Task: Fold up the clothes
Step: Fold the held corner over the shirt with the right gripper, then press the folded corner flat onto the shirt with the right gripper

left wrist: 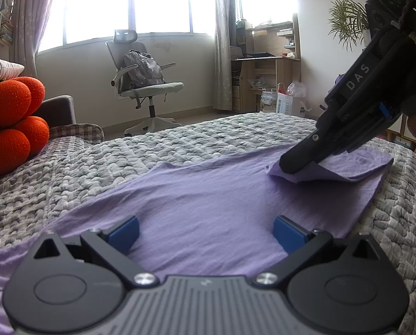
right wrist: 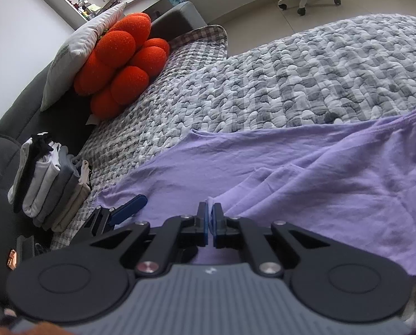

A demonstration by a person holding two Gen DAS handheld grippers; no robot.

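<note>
A lilac garment (left wrist: pixel 208 203) lies spread on the grey quilted bed (left wrist: pixel 124 162). My left gripper (left wrist: pixel 206 233) is open, its blue pads low over the near part of the cloth. My right gripper (left wrist: pixel 297 167) is shut on a fold of the garment at its far right and holds that corner lifted. In the right wrist view the right gripper (right wrist: pixel 210 217) pinches the lilac cloth (right wrist: pixel 291 167) between its blue pads. The left gripper's open fingers (right wrist: pixel 129 209) show at the cloth's left edge.
An orange ball-shaped cushion (right wrist: pixel 121 64) and a white pillow (right wrist: pixel 76 53) lie at the head of the bed. A stack of folded clothes (right wrist: pixel 51 184) sits by the bed's edge. An office chair (left wrist: pixel 143 83) and a wooden desk (left wrist: pixel 266 72) stand beyond.
</note>
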